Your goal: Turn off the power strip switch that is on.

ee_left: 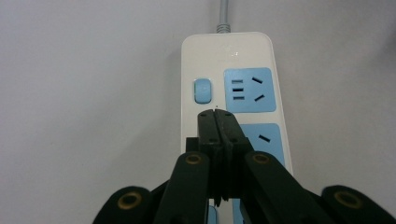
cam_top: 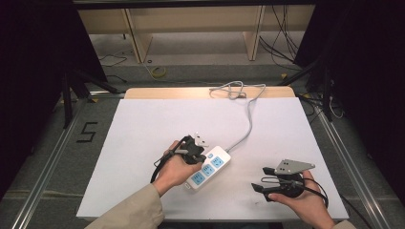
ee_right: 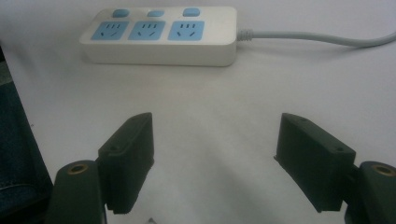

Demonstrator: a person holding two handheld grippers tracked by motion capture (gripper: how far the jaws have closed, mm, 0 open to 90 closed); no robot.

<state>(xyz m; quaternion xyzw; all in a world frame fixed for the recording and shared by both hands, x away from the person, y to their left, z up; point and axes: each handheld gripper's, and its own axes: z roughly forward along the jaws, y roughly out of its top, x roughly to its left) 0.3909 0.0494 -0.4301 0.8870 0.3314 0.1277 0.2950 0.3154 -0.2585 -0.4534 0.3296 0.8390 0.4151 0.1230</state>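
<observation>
White power strip (cam_top: 208, 169) on the white worktop (cam_top: 143, 129)

Three blue socket faces and blue switches are seen, with a grey cable (cam_top: 246, 125) attached; no writing can be read. The left gripper (ee_left: 216, 113) is clenched empty over it; the right gripper (ee_right: 215, 154) is held released nearby.

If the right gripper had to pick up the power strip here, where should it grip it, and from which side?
Probably across the short width of the power strip, coming down from above near its middle. It lies flat on the table, long and narrow, so only the width should fit between the jaws. The right gripper is open; the cable end and the shut left gripper over the buttons are best avoided.
</observation>
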